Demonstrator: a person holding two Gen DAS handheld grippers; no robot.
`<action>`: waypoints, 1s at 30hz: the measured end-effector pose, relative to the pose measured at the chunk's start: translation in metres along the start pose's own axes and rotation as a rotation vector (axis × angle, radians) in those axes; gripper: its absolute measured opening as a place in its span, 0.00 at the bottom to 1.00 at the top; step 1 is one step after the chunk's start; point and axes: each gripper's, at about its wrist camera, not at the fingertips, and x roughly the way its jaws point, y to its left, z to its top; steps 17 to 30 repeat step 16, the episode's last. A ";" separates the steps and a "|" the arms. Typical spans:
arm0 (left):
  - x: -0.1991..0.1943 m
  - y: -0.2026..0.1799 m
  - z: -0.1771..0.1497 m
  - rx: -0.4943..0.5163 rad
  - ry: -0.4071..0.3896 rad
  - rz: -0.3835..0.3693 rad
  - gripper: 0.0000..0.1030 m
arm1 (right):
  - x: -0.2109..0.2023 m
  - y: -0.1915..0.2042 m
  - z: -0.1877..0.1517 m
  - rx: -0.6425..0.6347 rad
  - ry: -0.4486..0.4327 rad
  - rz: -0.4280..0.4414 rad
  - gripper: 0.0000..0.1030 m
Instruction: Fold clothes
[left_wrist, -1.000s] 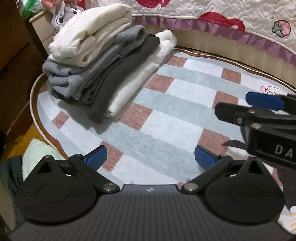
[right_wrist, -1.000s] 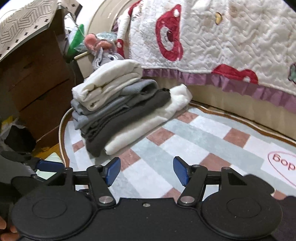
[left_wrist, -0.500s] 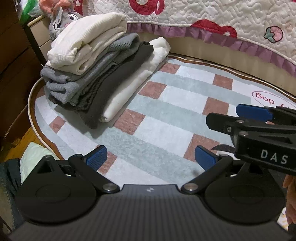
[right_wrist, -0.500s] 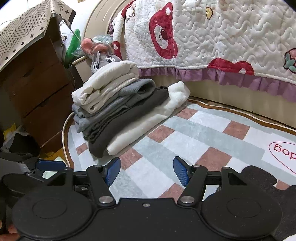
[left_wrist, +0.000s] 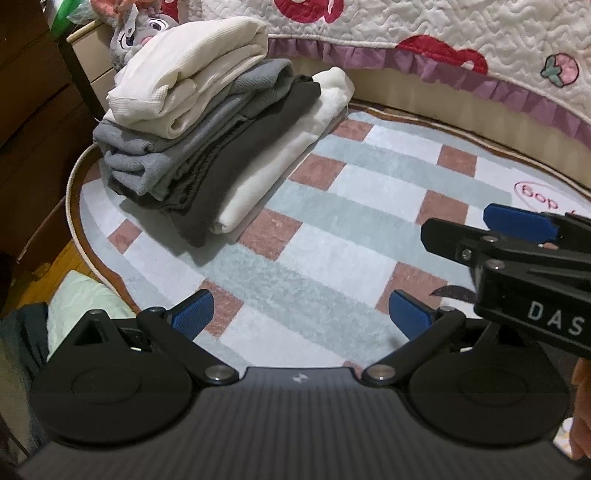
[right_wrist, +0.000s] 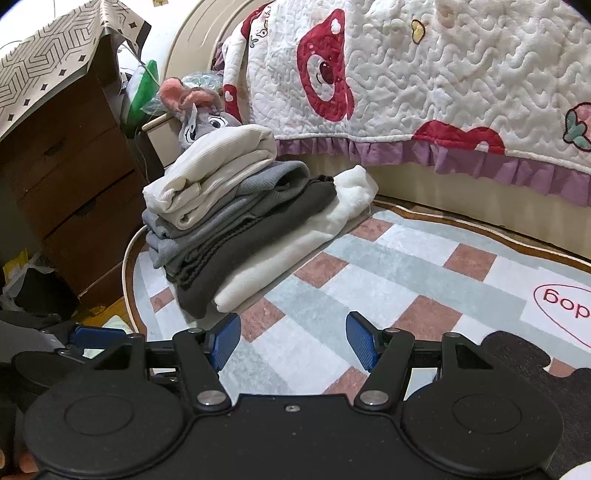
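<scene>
A stack of folded clothes (left_wrist: 207, 140) rests on the far left of the checked rug (left_wrist: 332, 229): a cream piece on top, then grey, dark grey and white at the bottom. The right wrist view shows the same stack (right_wrist: 240, 221). My left gripper (left_wrist: 301, 315) hovers open over bare rug, well short of the stack, with nothing between its blue pads. My right gripper (right_wrist: 293, 341) is open and empty too, and its fingers (left_wrist: 517, 221) reach in from the right of the left wrist view.
A bed with a quilted cover (right_wrist: 443, 92) borders the rug at the back. Wooden drawers (right_wrist: 74, 192) and a plush toy (right_wrist: 207, 118) stand behind the stack. A pale green cloth (left_wrist: 81, 299) lies off the rug's left edge. A dark wavy-edged patch (right_wrist: 535, 365) lies by my right gripper.
The left wrist view has drifted slightly, so the stack sits a bit lower in the picture. Both grippers stay open and empty.
</scene>
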 end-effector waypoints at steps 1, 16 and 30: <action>0.000 0.000 0.000 0.005 -0.002 0.005 1.00 | 0.000 0.001 0.000 -0.002 0.002 0.000 0.66; -0.002 0.001 -0.001 0.023 -0.014 0.010 1.00 | 0.004 0.002 -0.001 0.006 0.018 -0.005 0.66; -0.002 0.001 -0.001 0.023 -0.014 0.010 1.00 | 0.004 0.002 -0.001 0.006 0.018 -0.005 0.66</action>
